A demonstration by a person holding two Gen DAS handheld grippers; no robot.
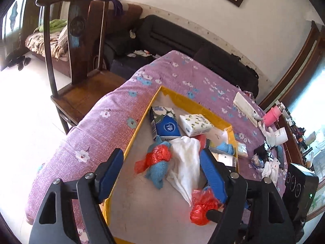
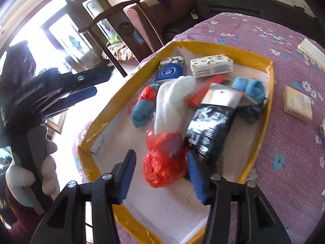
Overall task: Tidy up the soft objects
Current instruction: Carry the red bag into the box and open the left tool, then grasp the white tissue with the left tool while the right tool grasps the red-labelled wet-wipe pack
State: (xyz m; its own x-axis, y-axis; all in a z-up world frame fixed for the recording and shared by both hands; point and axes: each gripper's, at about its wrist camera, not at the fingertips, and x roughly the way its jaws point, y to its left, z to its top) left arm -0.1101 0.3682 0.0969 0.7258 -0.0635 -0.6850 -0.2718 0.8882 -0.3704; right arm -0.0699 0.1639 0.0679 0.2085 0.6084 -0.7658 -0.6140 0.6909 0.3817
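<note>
A yellow-rimmed box (image 1: 142, 120) (image 2: 262, 118) on the purple bedspread holds two tissue packs (image 1: 196, 124) (image 2: 211, 66), a blue towel tied with red plastic (image 1: 157, 163) (image 2: 142, 107), a white cloth (image 1: 185, 162) (image 2: 170, 103), a black packet (image 2: 211, 130), another blue towel (image 2: 249, 89) and a red plastic bag (image 2: 164, 162) (image 1: 202, 209). My right gripper (image 2: 161, 162) is open with its fingers either side of the red bag. My left gripper (image 1: 162, 166) is open above the box and also shows in the right wrist view (image 2: 85, 89).
A dark wooden chair (image 1: 81, 77) stands left of the bed. A black sofa (image 1: 182, 40) lies behind. A small pale pack (image 2: 297, 106), a white box (image 1: 244, 105) and a pink cup (image 1: 271, 114) lie on the bedspread (image 1: 113, 105) to the right.
</note>
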